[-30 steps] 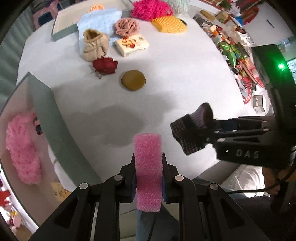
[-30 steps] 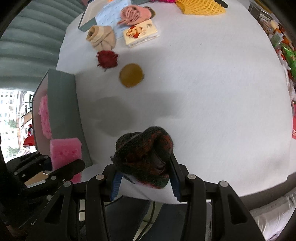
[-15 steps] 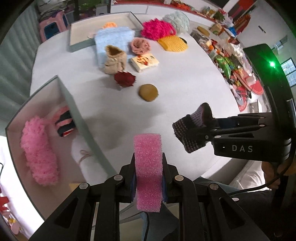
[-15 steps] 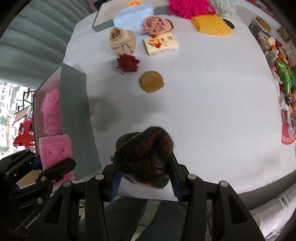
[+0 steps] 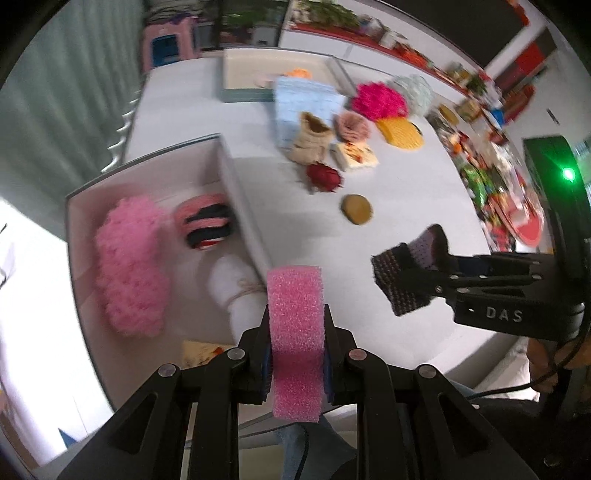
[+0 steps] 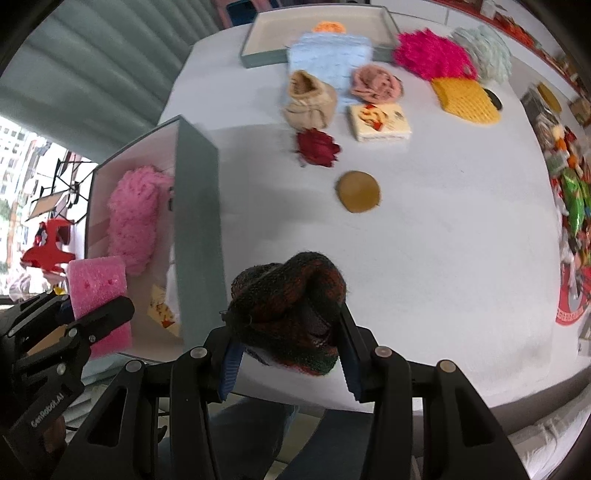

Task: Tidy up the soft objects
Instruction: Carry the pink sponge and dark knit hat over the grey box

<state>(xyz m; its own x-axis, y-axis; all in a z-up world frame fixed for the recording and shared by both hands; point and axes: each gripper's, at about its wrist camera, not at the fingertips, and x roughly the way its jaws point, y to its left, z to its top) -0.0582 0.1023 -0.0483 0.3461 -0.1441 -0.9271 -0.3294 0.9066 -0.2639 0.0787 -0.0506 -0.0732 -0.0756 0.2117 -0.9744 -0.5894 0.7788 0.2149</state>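
White tabletop (image 6: pixel 443 229) fills both views, with a cluttered shelf of bright packages blurred along its far right edge. We count two grey-green boxes: the near box (image 6: pixel 197 221) at the left edge of the table and a far tray (image 6: pixel 258 59) at the back. Inside the near box we see one fluffy pink piece (image 5: pixel 129 266), one pink-and-black striped roll (image 5: pixel 207 221), one white roll tied with twine (image 5: pixel 236 291) and one small printed packet (image 5: pixel 201 350). Loose on the table we count one mustard round pad (image 6: pixel 357 192), one dark red rose (image 6: pixel 317 147), one beige bootie (image 6: pixel 310 99), one printed tissue pack (image 6: pixel 380 122), one dusty-pink scrunchie (image 6: pixel 375 84), one light blue knit cloth (image 6: pixel 332 59), one magenta pom (image 6: pixel 430 55), one pale grey-green pom (image 6: pixel 482 51) and one yellow mesh pad (image 6: pixel 465 98); an orange bit (image 6: pixel 328 26) lies in the far tray. Our left gripper (image 5: pixel 295 347) is clamped on a pink sponge (image 5: pixel 295 325), held upright just above the near box's wall. Our right gripper (image 6: pixel 286 343) squeezes a dark knitted sock roll (image 6: pixel 288 302) above the table's near edge, beside the box. We read "DAS" on the right gripper's body in the left view, and "GenROBOT.AI" on the left gripper in the right view.
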